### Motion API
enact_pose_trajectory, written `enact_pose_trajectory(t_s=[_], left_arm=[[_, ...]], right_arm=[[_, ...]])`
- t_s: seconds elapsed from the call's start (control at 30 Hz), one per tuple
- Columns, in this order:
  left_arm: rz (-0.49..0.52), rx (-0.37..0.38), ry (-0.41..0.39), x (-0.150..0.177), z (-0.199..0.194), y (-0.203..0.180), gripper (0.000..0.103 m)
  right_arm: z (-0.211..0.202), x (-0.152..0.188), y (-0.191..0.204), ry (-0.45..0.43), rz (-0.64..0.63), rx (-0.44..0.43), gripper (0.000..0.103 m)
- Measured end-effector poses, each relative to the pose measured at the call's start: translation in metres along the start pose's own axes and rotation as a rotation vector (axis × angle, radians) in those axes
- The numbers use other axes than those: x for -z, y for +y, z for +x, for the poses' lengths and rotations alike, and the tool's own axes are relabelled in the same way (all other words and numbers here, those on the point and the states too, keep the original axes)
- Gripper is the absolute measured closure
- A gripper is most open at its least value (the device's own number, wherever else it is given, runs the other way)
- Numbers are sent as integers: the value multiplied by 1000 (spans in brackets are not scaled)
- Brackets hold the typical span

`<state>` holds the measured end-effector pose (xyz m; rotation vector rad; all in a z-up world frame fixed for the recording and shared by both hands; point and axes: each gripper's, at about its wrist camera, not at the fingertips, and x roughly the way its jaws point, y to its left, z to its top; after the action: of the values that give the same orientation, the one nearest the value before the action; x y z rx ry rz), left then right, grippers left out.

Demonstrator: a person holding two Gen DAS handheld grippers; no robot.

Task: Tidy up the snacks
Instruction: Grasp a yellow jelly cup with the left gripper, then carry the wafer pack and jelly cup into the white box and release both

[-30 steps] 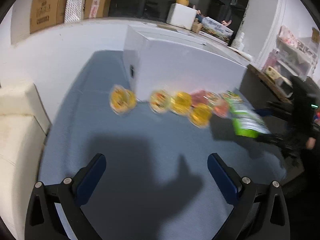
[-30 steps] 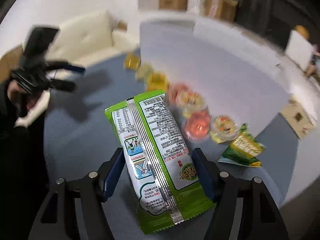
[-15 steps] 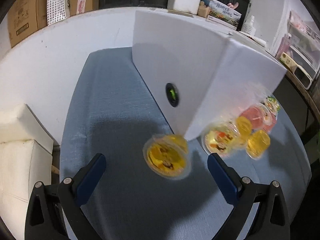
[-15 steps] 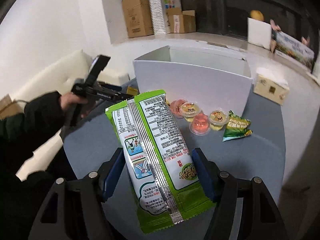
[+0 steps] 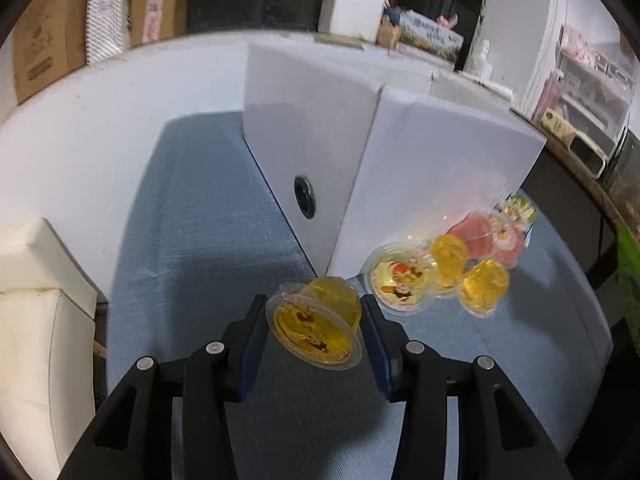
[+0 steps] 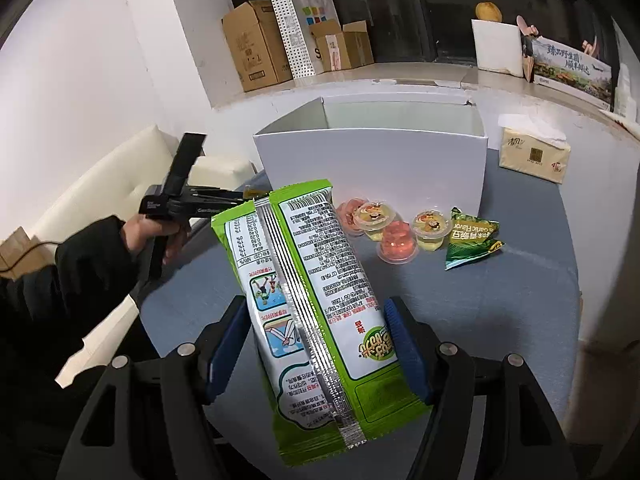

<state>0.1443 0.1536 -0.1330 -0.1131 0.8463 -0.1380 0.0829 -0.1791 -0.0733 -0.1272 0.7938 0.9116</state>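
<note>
While its jaws are closing, the left gripper (image 5: 314, 330) brackets the yellow jelly cup (image 5: 316, 326).

The desk (image 6: 520, 320) has a blue-grey cloth top. A big white box (image 6: 372, 168) with its top open stands on it, and a tissue pack (image 6: 534, 156) sits near the box at the far side. In front of the box lie small jelly cups (image 6: 400, 236), some yellow and some pink, close together, with a little green snack bag (image 6: 472, 240) just beside them; another yellow jelly cup (image 5: 316, 324) rests near the box corner.
</note>
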Motion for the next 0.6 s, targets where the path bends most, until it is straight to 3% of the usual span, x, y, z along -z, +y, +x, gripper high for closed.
enact_pose_trajectory(t_s=[0.13, 0.2, 0.3, 0.43, 0.6], left_arm=[[-12, 6, -52, 6, -35, -21, 53], [-58, 56, -86, 6, -53, -31, 53], [-43, 89, -123, -6, -68, -54, 53], [-74, 150, -161, -42, -72, -73, 53], [-65, 128, -195, -104, -53, -82, 53]], right_arm=[[-3, -7, 3, -36, 28, -3, 30], [-4, -14, 4, -54, 37, 17, 30], [-1, -32, 1, -70, 73, 37, 30], [3, -70, -7, -113, 58, 88, 30], [23, -144, -32, -146, 92, 142, 30]])
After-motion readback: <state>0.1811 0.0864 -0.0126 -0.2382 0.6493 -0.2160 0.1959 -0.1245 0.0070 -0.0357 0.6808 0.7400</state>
